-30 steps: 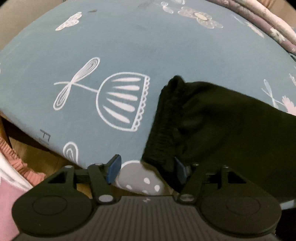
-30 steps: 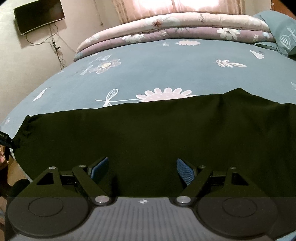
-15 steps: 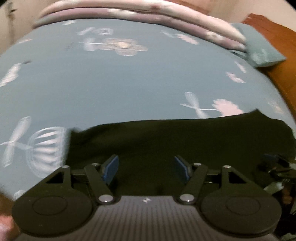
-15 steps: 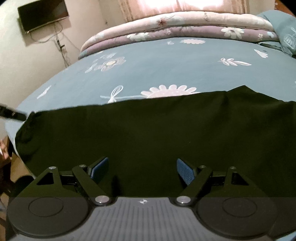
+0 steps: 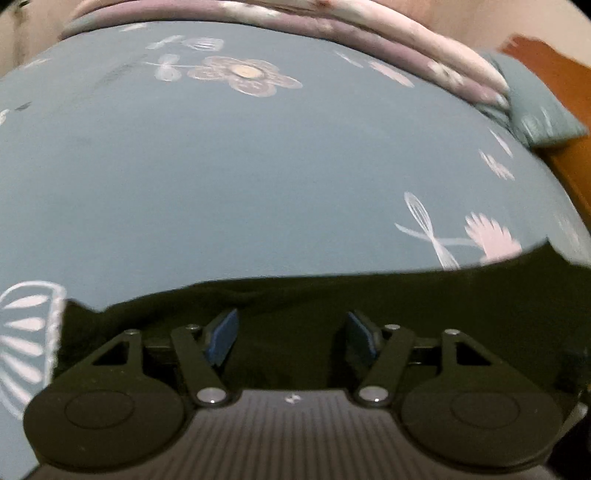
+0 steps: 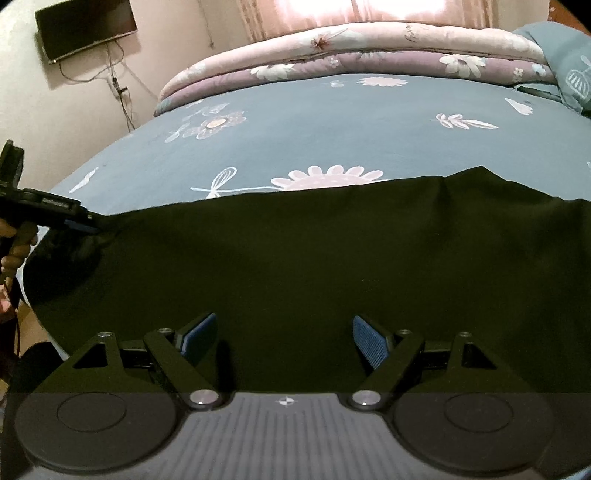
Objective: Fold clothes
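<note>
Black garment (image 6: pixel 295 266) lying flat along the near edge of the bed (image 6: pixel 332 122), ready for folding: right gripper (image 6: pixel 284 341) poised above it with jaws wide, left gripper (image 5: pixel 291 336) closing slightly over its end, apparently gripping nothing.

A blue flower-printed bed (image 6: pixel 332 122) is filling the room, a pink quilt (image 6: pixel 369 44) lying along its far edge, a dark screen (image 6: pixel 86 27) hanging on the beige wall (image 6: pixel 55 110).

A garment (image 6: pixel 295 266) lies across the bed's (image 6: pixel 314 129) near edge; folded quilts (image 6: pixel 351 48) lie stacked behind.
</note>
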`<move>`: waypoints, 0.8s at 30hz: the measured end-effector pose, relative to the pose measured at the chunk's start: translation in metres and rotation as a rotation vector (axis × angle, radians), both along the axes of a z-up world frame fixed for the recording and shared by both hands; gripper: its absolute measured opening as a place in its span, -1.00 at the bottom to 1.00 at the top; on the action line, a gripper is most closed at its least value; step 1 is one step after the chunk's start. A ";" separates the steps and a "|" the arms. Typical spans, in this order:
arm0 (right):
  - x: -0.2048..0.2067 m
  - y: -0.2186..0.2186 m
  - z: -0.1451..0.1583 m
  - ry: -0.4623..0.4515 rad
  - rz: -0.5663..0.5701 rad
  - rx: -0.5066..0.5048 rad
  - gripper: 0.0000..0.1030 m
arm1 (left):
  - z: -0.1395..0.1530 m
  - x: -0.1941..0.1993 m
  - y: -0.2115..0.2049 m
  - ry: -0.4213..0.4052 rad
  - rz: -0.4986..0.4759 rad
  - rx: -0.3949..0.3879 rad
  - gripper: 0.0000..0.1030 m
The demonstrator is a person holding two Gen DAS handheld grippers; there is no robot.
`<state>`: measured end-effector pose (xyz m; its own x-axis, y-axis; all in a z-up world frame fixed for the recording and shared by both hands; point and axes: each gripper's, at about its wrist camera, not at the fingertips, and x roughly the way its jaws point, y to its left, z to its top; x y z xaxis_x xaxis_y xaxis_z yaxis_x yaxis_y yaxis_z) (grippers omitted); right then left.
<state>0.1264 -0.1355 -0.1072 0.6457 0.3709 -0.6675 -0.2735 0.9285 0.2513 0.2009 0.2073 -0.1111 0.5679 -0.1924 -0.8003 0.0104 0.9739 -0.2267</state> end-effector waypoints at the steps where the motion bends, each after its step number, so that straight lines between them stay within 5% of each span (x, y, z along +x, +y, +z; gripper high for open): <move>1: 0.000 -0.001 0.000 -0.002 -0.002 0.009 0.64 | 0.005 -0.001 -0.003 -0.006 0.001 -0.005 0.21; 4: 0.001 -0.002 0.001 -0.007 -0.007 0.032 0.64 | 0.022 -0.001 -0.035 -0.032 -0.148 -0.107 0.22; 9: 0.000 -0.004 0.002 -0.011 -0.013 0.029 0.64 | 0.019 0.020 -0.117 0.044 -0.436 -0.276 0.31; 13: -0.001 -0.012 0.004 -0.016 -0.026 0.034 0.64 | -0.006 0.050 -0.132 0.121 -0.380 -0.244 0.29; 15: -0.002 -0.019 0.004 -0.021 -0.034 0.041 0.64 | -0.016 0.065 -0.117 0.129 -0.303 -0.259 0.10; 17: -0.003 -0.027 0.004 -0.025 -0.046 0.060 0.64 | -0.017 0.072 -0.101 0.147 -0.223 -0.333 0.11; 19: -0.002 -0.034 0.003 -0.028 -0.058 0.083 0.64 | -0.005 0.069 -0.100 0.109 -0.175 -0.288 0.10; 24: -0.001 -0.043 0.000 -0.035 -0.076 0.121 0.64 | 0.018 0.065 -0.144 0.079 -0.324 -0.390 0.26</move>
<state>0.1256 -0.1782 -0.1076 0.6972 0.3960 -0.5976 -0.2139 0.9105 0.3539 0.2662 0.0635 -0.0931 0.3709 -0.6413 -0.6717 0.2657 0.7663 -0.5849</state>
